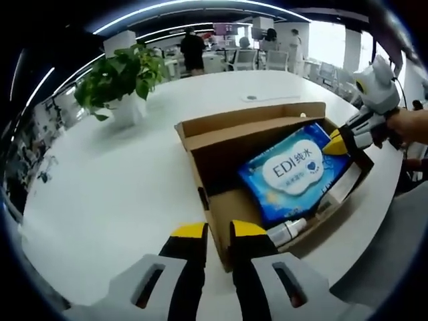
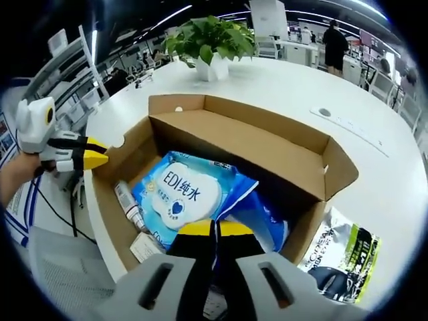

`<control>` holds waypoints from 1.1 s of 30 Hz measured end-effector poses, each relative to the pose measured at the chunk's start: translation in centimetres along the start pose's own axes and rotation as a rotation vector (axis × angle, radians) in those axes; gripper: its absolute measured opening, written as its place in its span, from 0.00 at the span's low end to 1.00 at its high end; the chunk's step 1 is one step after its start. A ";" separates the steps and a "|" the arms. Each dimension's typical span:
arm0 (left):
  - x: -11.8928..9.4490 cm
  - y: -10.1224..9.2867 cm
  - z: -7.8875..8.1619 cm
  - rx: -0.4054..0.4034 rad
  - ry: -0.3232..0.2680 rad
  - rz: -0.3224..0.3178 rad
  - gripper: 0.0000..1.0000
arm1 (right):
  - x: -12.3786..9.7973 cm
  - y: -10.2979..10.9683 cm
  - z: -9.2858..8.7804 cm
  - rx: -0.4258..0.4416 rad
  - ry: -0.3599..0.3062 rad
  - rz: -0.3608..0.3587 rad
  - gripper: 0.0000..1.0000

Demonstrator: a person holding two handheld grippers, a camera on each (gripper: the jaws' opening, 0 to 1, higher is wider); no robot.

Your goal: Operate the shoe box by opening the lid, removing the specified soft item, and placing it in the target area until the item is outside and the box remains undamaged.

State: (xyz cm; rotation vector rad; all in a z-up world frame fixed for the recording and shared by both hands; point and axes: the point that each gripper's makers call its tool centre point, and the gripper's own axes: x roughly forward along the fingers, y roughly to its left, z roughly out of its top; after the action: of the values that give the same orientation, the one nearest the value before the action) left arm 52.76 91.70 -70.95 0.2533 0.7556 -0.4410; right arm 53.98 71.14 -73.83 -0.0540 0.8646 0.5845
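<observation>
The right tongs (image 2: 215, 231) have their yellow-tipped jaws pressed together over the near edge of the blue wet-wipes pack (image 2: 194, 200), seemingly pinching its wrapper, though the contact itself is hidden under the tips. That pack, the soft item, still lies inside the open shoe box (image 2: 267, 144), flat on the bottom with its white label facing up. The left tongs (image 1: 217, 233) sit at the box's near wall, jaws a narrow gap apart with the cardboard edge between or just behind them; whether they pinch it I cannot tell. In the right gripper view those same left tongs (image 2: 90, 157) show at the box's left wall, tips at the cardboard rim, held by a person's hand (image 2: 17, 175). In the left gripper view the right tongs (image 1: 338, 142) reach in from the right, tips at the corner of the wet-wipes pack (image 1: 294, 174). The shoe box (image 1: 221, 144) is brown cardboard, its lid folded back upright along the far side. Beside the pack lies a small white bottle (image 1: 286, 231), seen also in the right gripper view (image 2: 127, 202). Outside the box, on the round white counter (image 1: 107, 187), a black and white packet (image 2: 341, 257) rests just beside its wall, and a potted plant (image 1: 124, 80) stands well apart. People stand among desks in the background.
</observation>
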 end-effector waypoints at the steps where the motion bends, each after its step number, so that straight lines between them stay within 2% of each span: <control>1: 0.0 -0.1 0.2 0.013 -0.005 0.000 0.15 | 0.0 -0.1 0.0 0.001 0.000 -0.001 0.00; 5: 0.0 -0.6 1.2 0.046 -0.024 -0.002 0.14 | 0.2 -0.3 -0.3 0.005 0.003 -0.002 0.00; 12: 0.9 -2.1 2.4 0.092 -0.035 -0.049 0.15 | 0.3 -0.4 -0.6 0.022 0.006 0.004 0.00; 20: 3.2 -3.8 2.1 0.124 0.025 -0.119 0.14 | 0.4 -0.4 -0.6 0.022 0.009 0.008 0.00; 22: 3.9 -4.5 1.7 0.100 0.061 -0.157 0.15 | 0.4 -0.4 -0.6 0.021 0.009 0.008 0.00; 27: 5.0 -5.1 1.3 0.120 0.101 -0.182 0.16 | 0.3 -0.4 -0.6 0.018 0.006 0.007 0.00; 31: 5.8 -5.6 0.6 0.089 0.152 -0.215 0.17 | 0.3 -0.4 -0.6 0.011 0.007 0.005 0.00; 33: 6.2 -5.7 0.5 0.077 0.160 -0.226 0.16 | 0.3 -0.5 -0.6 0.008 0.007 0.005 0.00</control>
State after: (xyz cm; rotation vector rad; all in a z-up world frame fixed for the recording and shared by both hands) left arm 54.32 84.66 -75.39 0.2786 0.9293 -0.6705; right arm 53.92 70.72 -74.53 -0.0465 0.8744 0.5856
